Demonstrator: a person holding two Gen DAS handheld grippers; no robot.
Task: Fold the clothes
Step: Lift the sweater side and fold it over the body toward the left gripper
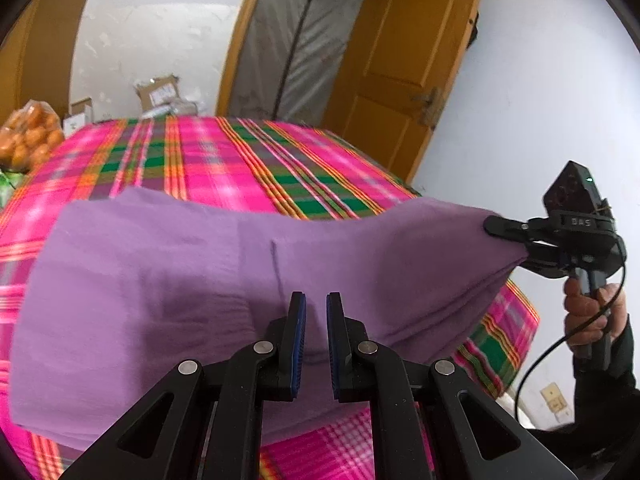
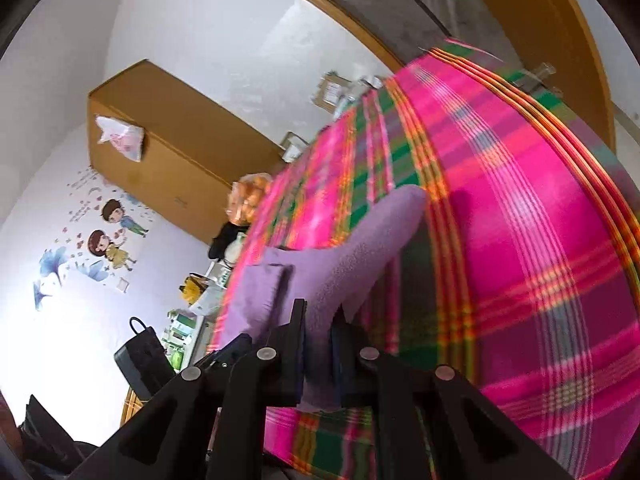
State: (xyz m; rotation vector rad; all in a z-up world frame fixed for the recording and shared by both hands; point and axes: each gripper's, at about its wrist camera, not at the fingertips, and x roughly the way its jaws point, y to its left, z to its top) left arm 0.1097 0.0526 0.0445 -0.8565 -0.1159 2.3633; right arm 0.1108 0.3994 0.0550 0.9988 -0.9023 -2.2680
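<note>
At the far left, a bag of oranges (image 1: 28, 136) sits beyond the edge of the plaid cloth (image 1: 224, 160) covering the worktop. On that cloth our purple garment (image 1: 180, 280) lies partly lifted, its near edge raised toward us. Our left hand-held gripper (image 1: 316, 344) has its 2 pads pressed nearly together, pinching the near hem. Further right, our right hand-held gripper (image 1: 516, 244) clamps the garment's right corner, held by a hand (image 1: 592, 316). We judge both corners are gripped so the near edge can be carried over evenly to make 1 fold.
</note>
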